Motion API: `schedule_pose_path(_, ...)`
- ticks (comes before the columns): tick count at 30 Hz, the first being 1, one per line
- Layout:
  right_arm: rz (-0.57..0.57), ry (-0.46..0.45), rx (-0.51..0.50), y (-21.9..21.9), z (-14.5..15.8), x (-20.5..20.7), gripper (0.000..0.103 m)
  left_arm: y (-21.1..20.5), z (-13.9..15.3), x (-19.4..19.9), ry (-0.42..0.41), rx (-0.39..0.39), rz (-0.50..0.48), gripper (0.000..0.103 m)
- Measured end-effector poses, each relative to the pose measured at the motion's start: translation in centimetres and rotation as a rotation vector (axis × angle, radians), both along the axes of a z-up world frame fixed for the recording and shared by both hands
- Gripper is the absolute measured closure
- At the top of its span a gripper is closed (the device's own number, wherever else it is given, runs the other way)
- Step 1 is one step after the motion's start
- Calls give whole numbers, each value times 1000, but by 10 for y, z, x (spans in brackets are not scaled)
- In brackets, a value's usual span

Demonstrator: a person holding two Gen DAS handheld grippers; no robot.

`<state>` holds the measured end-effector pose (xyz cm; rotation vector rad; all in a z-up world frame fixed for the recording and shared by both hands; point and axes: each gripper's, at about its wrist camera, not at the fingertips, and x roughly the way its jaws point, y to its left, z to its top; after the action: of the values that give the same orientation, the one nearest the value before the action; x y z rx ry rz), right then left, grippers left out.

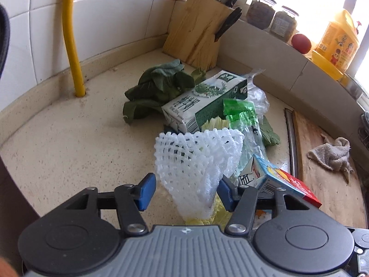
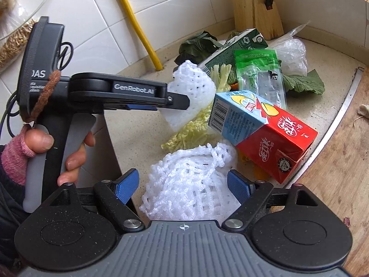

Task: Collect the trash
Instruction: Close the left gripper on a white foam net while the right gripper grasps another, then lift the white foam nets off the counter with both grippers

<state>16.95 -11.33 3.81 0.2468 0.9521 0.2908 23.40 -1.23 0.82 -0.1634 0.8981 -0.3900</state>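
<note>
Collection had barely begun; both tools were spread wide, the left tool [image 1: 183,190] around one foam net [image 1: 198,159], the right tool [image 2: 183,188] around another foam net [image 2: 186,184]; cartons, wrappers and leaves still littered the worktop [image 1: 80,138].

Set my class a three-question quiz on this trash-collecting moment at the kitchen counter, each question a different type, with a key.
1. True or false: the left gripper is shut tight on the red and blue carton.
2. What lies between the right gripper's open fingers? A) foam fruit net B) green milk carton C) rag
3. Fill in: the knife block stands in the counter's ____.

Key: 1. False; it is open around a foam net. 2. A, the second foam net. 3. Corner.
</note>
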Motion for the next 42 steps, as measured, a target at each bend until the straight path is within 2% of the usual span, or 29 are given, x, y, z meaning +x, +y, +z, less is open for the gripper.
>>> schedule_pose_path(4, 2, -9, -26, 3, -2, 1, 14, -7, -5, 5, 17, -25, -2, 49)
schedule_pose_path(7, -2, -14, -30, 1, -1, -1, 14, -15, -6, 4, -19, -1, -19, 50)
schedule_pose_path(8, -2, -15, -37, 1, -2, -2, 16, -16, -7, 4, -22, 8, -21, 53)
schedule_pose_path(10, -2, -22, -53, 0, -2, -4, 21, -12, -7, 4, -8, -20, -7, 71)
schedule_pose_path(11, -3, -25, -49, -2, -1, -6, 25, -9, -7, 5, -2, -39, 6, 73)
schedule_pose_path(13, -14, -23, -33, -6, -1, -6, 33, -3, -5, 5, 2, -51, 39, 86)
schedule_pose_path(16, -40, -8, 11, -14, -1, -4, 48, 7, -3, 6, 17, -87, 65, 90)
schedule_pose_path(17, -50, 0, 29, -18, -1, -3, 54, 11, -2, 6, 25, -106, 74, 90)
schedule_pose_path(19, -78, 15, 62, -26, -2, -1, 59, 17, 0, 5, 28, -124, 96, 92)
schedule_pose_path(28, -113, 15, 156, -42, 2, -1, 71, 31, 10, -4, 6, -119, 134, 93)
schedule_pose_path(42, -66, -24, 196, -35, 10, -7, 73, 43, 13, -29, 13, -128, 172, 92)
